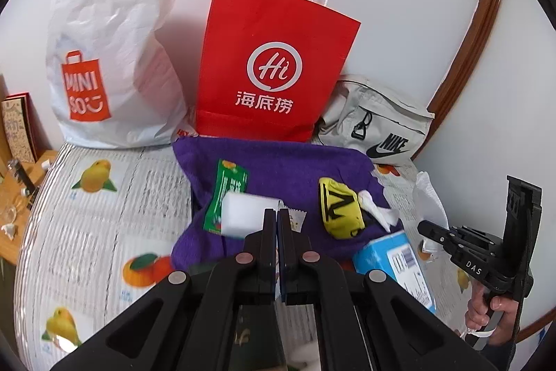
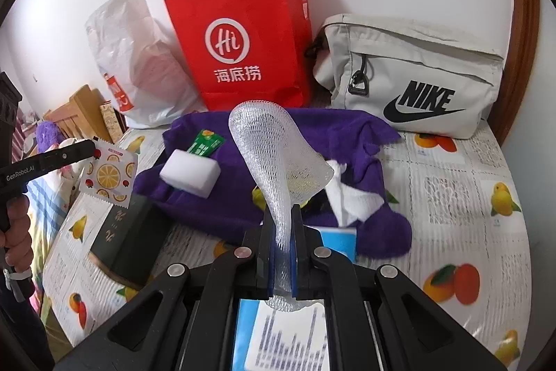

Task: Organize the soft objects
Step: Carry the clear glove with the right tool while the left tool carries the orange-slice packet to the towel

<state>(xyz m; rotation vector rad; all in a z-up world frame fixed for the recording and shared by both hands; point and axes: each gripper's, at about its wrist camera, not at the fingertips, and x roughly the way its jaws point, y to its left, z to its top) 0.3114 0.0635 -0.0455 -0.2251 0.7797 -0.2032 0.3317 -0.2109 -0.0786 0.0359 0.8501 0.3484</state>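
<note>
Centrally, on the fruit-printed counter cover [image 2: 451,183], lay the crumpled purple towel [image 2: 347,134] with the soft items spread over it. Your right gripper [image 2: 282,232] had its jaws clenched on the neck of a white foam mesh sleeve [image 2: 274,148], which flared upward above the towel. Your left gripper [image 1: 277,225] pinched a flat fruit-patterned sachet [image 2: 109,176] by one corner, the jaws nearly closed on it; the right wrist view showed the sachet held clear of the counter, above a dark green box [image 2: 128,232].

On the towel rested a white rectangular sponge block [image 2: 191,171], touching a green foil sachet [image 2: 205,143] behind it. A yellow-and-black folded fabric piece [image 1: 342,207] sat to the right, with crumpled white tissue [image 2: 351,197] just beside it. A light blue tissue carton [image 1: 396,259] lay at the towel's near edge, below your right gripper.

Against the wall stood a red paper bag with white twisted handles [image 2: 243,40], between a white plastic shopping bag [image 1: 111,51] and a beige fabric pouch with a black logo [image 2: 413,82].
</note>
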